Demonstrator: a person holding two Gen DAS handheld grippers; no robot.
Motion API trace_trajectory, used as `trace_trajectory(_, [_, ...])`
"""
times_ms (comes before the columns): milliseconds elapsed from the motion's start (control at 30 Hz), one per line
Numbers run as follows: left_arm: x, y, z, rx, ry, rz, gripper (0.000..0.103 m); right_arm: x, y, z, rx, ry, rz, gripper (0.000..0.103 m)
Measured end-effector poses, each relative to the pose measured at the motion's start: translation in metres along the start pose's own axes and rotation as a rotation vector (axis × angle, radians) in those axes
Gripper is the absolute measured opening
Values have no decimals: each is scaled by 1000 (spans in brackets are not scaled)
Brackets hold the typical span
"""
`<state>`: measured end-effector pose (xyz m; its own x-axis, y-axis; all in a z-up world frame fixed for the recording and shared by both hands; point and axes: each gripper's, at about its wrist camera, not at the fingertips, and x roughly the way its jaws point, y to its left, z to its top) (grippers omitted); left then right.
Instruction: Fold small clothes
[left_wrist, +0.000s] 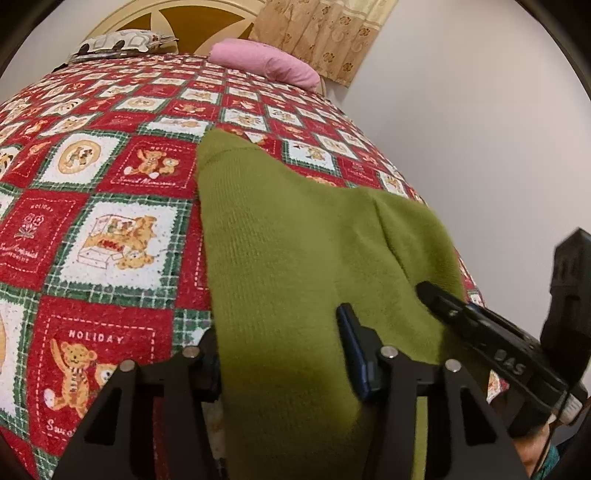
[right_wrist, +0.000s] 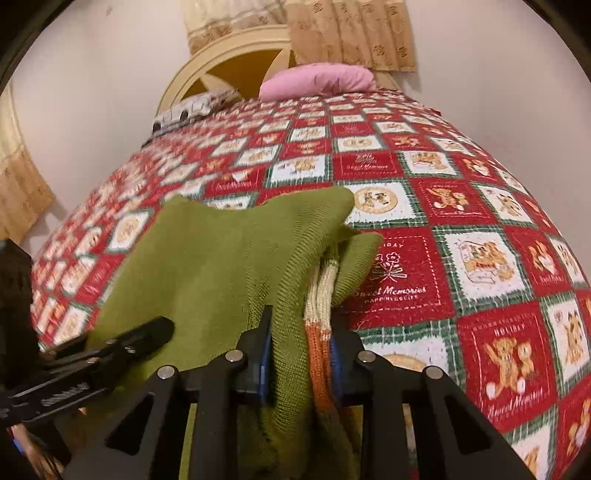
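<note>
Between the left gripper's half-open jaws lies the near hem of a soft olive-green knitted garment; whether the pads pinch it I cannot tell. Ahead, it drapes limply over the red teddy-bear quilt. Rightward, the right gripper pinches bunched green knit and its orange-cream striped trim. Light and floppy, it looks best held by its edges.

"HOLIDAY" and "Sweet Memories" printed on red squares of bedspread; "BAS" partly legible on black gripper.
</note>
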<state>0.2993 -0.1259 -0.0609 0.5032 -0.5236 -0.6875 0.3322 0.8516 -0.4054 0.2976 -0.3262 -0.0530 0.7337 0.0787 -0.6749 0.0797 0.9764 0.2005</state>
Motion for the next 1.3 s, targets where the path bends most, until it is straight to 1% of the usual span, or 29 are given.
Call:
trace_trajectory(67, [-5,-3,1,9,8,3,46,-12,2,1,19,-22,18,24])
trace_trajectory(133, [-14,-8,0,33,3,16,43,-30,10,1,12,-46,32,24])
trace_trajectory(233, [-34,-22,-3,68,-13,35,42,-58,23,1,-4,-78,34,24])
trace_trajectory(333, [-55,-32,-7,99,-26,29,41,-88,26,-4,26,-109,54,24])
trace_trajectory(400, [-71,-40,-12,122,-30,16,41,-109,26,-10,51,-123,61,24])
trace_trajectory(467, [-82,-47,-18,139,-17,7,41,-128,24,-19,82,-125,66,24])
trace_trajectory(533, [-91,-56,-26,167,-5,1,41,-146,20,-29,104,-132,76,24])
trace_trajectory(667, [-103,-75,-45,212,23,-21,41,-183,13,-56,146,-150,64,24])
trace_trajectory(767, [-108,-89,-61,233,53,-49,41,-204,5,-75,167,-158,45,24])
trace_trajectory(867, [-112,-105,-81,265,76,-75,41,-227,-5,-102,203,-166,11,24])
trace_trajectory(1033, [-104,-136,-110,323,130,-97,41,-253,-27,-138,246,-173,-41,24])
trace_trajectory(1100, [-99,-153,-119,352,153,-109,41,-263,-41,-147,271,-177,-55,24])
trace_trajectory(1200, [-95,-181,-128,395,153,-134,41,-280,-65,-157,297,-195,-86,24])
trace_trajectory(1300, [-85,-210,-133,414,159,-170,41,-297,-88,-161,306,-216,-127,24])
